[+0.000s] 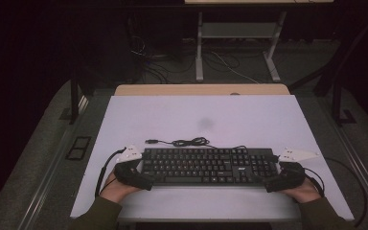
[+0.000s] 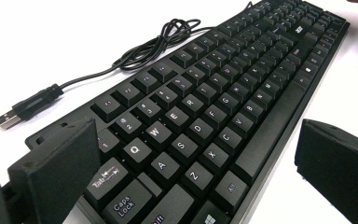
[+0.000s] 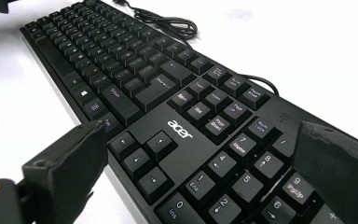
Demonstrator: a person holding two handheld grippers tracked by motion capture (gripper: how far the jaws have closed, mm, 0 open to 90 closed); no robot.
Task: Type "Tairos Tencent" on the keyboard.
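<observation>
A black Acer keyboard [image 1: 208,165] lies along the near part of the white table [image 1: 201,115]. Its black cable [image 1: 187,142] is coiled just behind it and ends in a loose USB plug [image 1: 151,141]. My left gripper [image 1: 143,173] is at the keyboard's left end, open. In the left gripper view, the keyboard [image 2: 205,107] runs between the jaws of the left gripper [image 2: 198,140], and the near jaw stands clear of its front edge. My right gripper [image 1: 274,175] is at the right end, open. In the right gripper view, the right gripper [image 3: 203,140] straddles the arrow keys and number pad of the keyboard [image 3: 135,79].
A wooden desk edge [image 1: 201,89] shows behind the white table. Farther back stands a desk frame [image 1: 239,28] with loose cables on the floor [image 1: 220,62]. A floor socket box [image 1: 79,147] lies left of the table. The surroundings are dark.
</observation>
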